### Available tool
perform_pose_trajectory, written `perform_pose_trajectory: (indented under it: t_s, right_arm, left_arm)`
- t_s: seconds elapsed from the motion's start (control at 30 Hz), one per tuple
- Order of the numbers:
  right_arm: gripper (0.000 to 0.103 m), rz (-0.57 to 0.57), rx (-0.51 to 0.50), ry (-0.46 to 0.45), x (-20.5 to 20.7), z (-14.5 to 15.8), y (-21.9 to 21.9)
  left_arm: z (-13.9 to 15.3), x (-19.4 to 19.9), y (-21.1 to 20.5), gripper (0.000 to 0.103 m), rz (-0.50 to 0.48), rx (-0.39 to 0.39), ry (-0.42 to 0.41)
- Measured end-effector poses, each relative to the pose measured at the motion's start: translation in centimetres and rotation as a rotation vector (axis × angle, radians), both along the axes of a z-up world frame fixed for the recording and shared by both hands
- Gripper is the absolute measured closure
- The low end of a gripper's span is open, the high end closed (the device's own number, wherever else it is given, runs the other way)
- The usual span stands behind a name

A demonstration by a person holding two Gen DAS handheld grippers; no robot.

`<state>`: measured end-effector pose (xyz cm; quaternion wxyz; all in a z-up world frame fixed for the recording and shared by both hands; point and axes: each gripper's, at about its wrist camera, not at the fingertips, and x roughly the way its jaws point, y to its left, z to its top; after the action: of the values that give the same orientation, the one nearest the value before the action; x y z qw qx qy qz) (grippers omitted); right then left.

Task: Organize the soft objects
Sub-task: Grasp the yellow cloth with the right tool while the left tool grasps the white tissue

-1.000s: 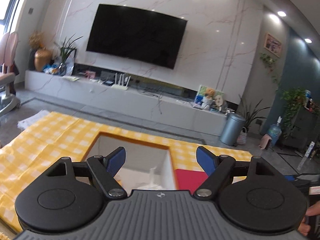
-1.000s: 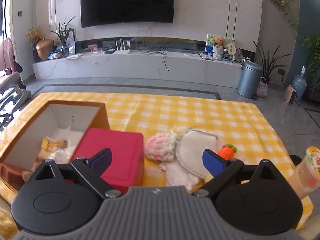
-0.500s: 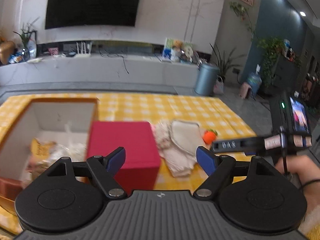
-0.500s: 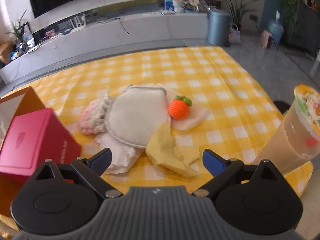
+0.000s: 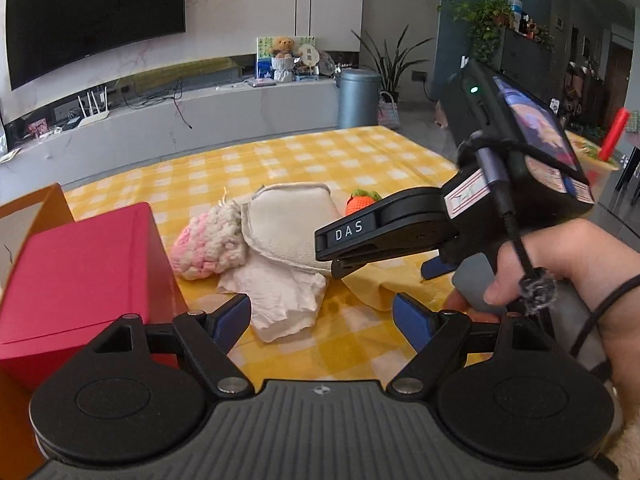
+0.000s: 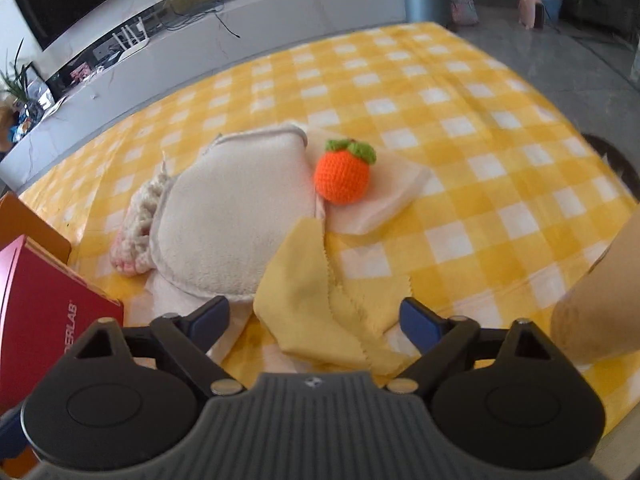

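- Left wrist view: your left gripper (image 5: 322,318) has its jaws spread with nothing between them, over the near edge of the table (image 5: 360,152), above a crumpled white tissue (image 5: 280,296).
- Beyond that gripper, from left to right, sit a red box (image 5: 76,272), a pink-and-white knitted piece (image 5: 210,242), a cream pad (image 5: 288,224) and an orange crochet fruit (image 5: 360,202).
- Your right hand (image 5: 560,272) holds the right gripper (image 6: 314,318) near the table's right edge.
- Right wrist view: the right gripper's jaws are wide but closing, with a yellow cloth (image 6: 320,304) lying between them; the pads do not press it.
- The orange crochet fruit rests on a white sheet (image 6: 380,196), well beyond the fingertips, just right of the cream pad.
- A yellow-checked cloth covers the table; behind it stand a grey TV bench (image 5: 200,120), a wall-hung TV (image 5: 92,20) and a grey bin (image 5: 358,98).
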<state>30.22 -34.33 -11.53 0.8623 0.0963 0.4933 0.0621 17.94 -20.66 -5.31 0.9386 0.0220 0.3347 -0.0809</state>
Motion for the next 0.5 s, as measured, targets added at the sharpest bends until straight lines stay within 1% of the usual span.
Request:
perform_pose_trajectory:
  t_s: [0.03, 0.07, 0.1, 0.13, 0.17, 0.2, 0.23, 0.27, 0.33, 0.4, 0.47, 0.5]
  right_arm:
    - [0.026, -0.014, 0.026, 0.016, 0.2, -0.4, -0.3]
    - [0.039, -0.027, 0.047, 0.033, 0.4, -0.9, -0.6]
    - [0.046, -0.036, 0.052, 0.044, 0.5, -1.1, -0.7]
    - [0.060, -0.045, 0.048, 0.050, 0.5, -1.3, -0.8]
    - [0.071, -0.054, 0.036, 0.048, 0.4, -1.3, -0.9]
    - [0.076, -0.059, 0.028, 0.047, 0.3, -1.3, -1.1]
    - [0.091, -0.061, 0.030, 0.057, 0.2, -1.3, -1.2]
    - [0.099, -0.063, 0.042, 0.072, 0.2, -1.3, -1.5]
    - [0.099, -0.068, 0.059, 0.063, -0.2, -0.8, -1.9]
    - [0.099, -0.069, 0.055, 0.029, -0.7, 0.2, -2.1]
    - [0.099, -0.064, 0.079, -0.003, -1.0, 1.0, -2.4]
    - [0.099, -0.064, 0.092, -0.010, -1.0, 1.2, -2.5]
  left_arm:
    - [-0.3, 0.6, -0.1, 0.009, 0.004, 0.006, 0.010]
    - [-0.7, 1.0, -0.2, 0.009, 0.005, 0.012, 0.018]
    - [-1.1, 1.5, -0.4, 0.009, -0.001, 0.017, 0.024]
    - [-1.4, 1.8, -0.5, 0.008, -0.017, 0.026, 0.022]
    - [-1.6, 2.2, -0.6, 0.008, -0.024, 0.036, 0.017]
    - [-1.9, 2.5, -0.6, 0.008, -0.016, 0.048, 0.011]
    - [-2.2, 2.9, -0.7, 0.008, -0.004, 0.063, 0.012]
    - [-2.6, 3.5, -0.8, 0.008, 0.010, 0.075, 0.020]
    - [-3.4, 4.5, -0.7, 0.008, 0.032, 0.075, 0.047]
    - [-4.3, 5.6, -0.7, 0.008, 0.026, 0.071, 0.088]
    - [-5.0, 6.3, -0.6, 0.009, 0.021, 0.069, 0.102]
    - [-5.3, 6.5, -0.6, 0.014, 0.027, 0.073, 0.095]
